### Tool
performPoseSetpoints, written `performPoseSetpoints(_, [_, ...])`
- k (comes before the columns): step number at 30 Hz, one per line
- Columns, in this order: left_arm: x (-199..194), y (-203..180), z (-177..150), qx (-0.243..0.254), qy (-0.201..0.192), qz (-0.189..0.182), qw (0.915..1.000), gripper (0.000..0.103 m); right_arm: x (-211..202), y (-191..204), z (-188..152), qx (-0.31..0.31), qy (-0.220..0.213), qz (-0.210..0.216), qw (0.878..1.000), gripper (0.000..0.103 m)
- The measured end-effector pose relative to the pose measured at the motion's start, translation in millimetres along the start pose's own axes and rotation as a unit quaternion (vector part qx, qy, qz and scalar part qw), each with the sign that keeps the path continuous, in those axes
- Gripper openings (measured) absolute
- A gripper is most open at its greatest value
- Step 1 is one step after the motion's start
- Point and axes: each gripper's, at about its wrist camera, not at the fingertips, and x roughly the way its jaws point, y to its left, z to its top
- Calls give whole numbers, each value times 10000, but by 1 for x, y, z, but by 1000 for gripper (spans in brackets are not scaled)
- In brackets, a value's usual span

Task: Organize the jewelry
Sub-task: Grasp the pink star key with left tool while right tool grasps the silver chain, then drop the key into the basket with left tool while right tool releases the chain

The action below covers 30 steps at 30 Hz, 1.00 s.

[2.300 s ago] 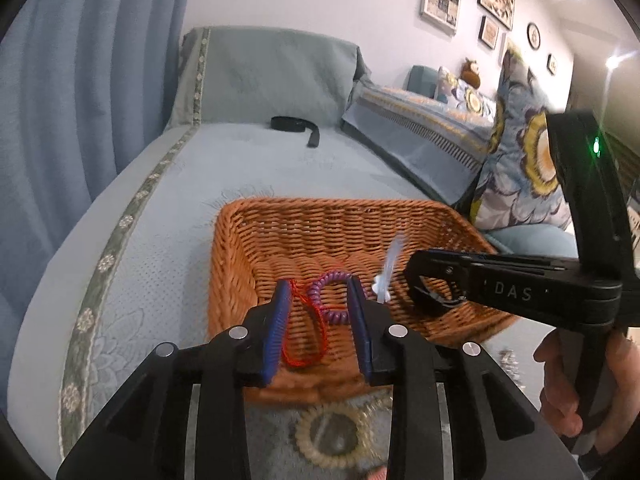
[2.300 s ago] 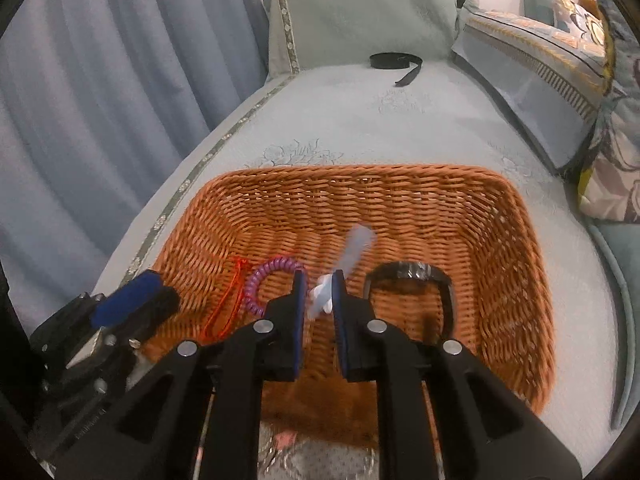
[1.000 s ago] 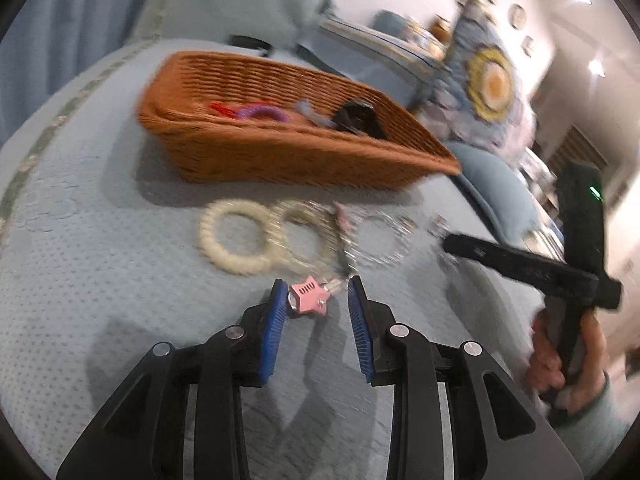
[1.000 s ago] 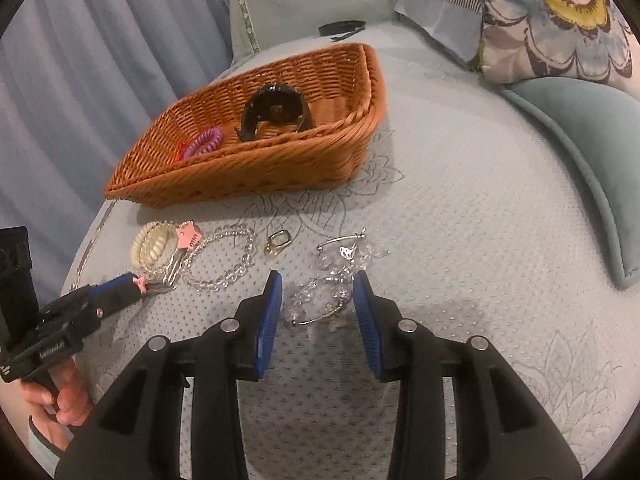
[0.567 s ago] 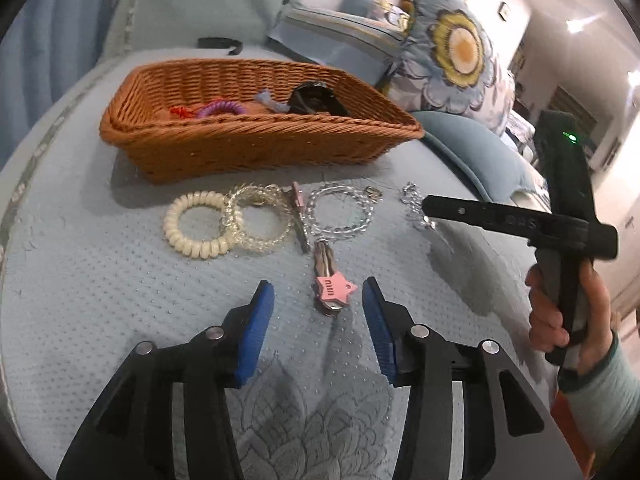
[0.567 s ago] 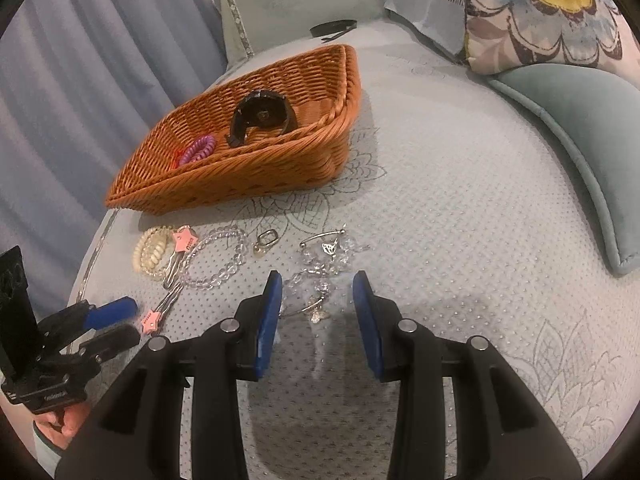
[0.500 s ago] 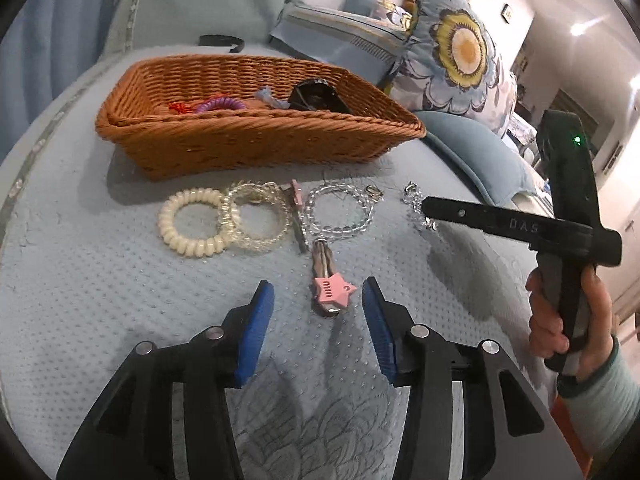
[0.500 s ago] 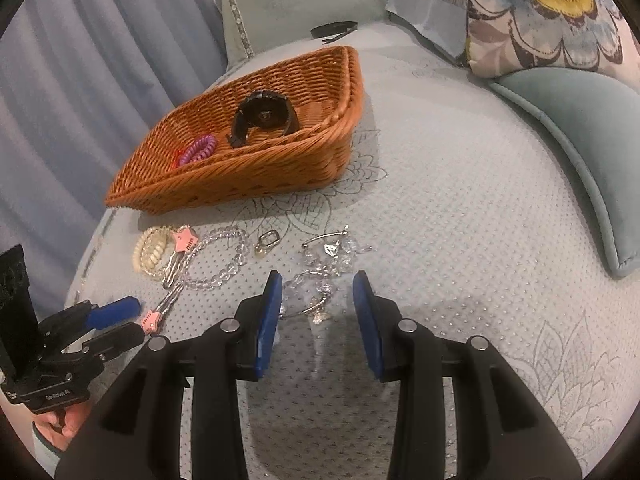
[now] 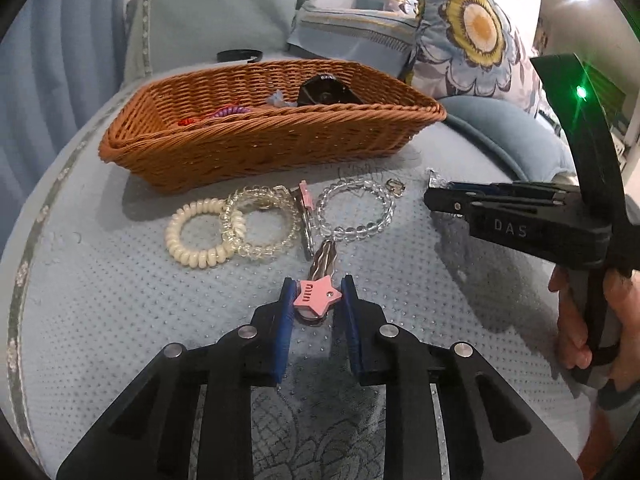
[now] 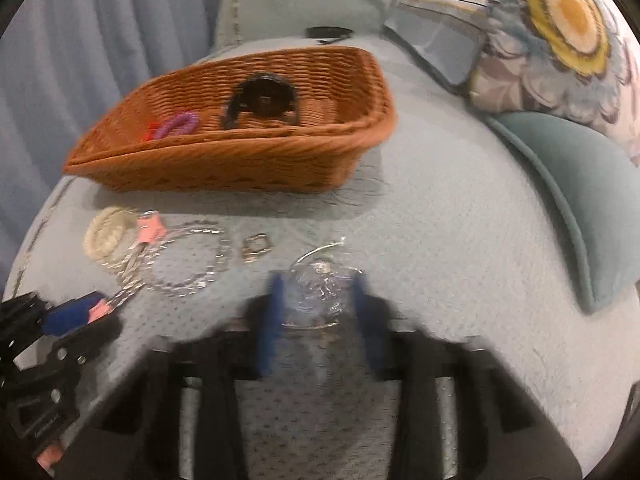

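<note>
From my feeds I see a pale blue-green quilted bedspread (image 9: 100,312) with a stitched dotted pattern and an embroidered border strip running along its left side. Blue curtains (image 10: 100,32) hang at the left, and a large cushion with a yellow flower (image 9: 476,36) leans at the right behind a plain teal cushion (image 10: 576,184). A black strap (image 9: 239,56) lies far back on the bed in front of a covered headboard (image 9: 216,20), and small framed pictures show on the wall at top right.
</note>
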Motion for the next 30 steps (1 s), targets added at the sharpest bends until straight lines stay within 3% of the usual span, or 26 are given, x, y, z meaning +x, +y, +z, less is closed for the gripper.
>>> performPoseSetpoints(1, [-1, 1, 0, -26, -17, -27, 10000, 21, -2, 2, -1, -84, -18, 79, 9999, 16])
performPoseSetpoints(10, [-23, 21, 4, -456, -382, -385, 9975, 21, -32, 1, 2, -98, -312, 1028, 9942, 16])
performPoseSetpoints(13, [-35, 26, 7, -551, -620, -506, 9953, 21, -39, 0, 5, -87, -399, 1153, 9925, 8])
performPoseSetpoints(20, [-46, 31, 10, -702, -775, -622, 9926, 21, -34, -6, 3, 104, -236, 1287, 9913, 8])
performPoseSetpoints(30, [-51, 36, 9, -747, -868, -606, 9916, 21, -43, -20, 5, 252, -344, 1440, 9887, 8])
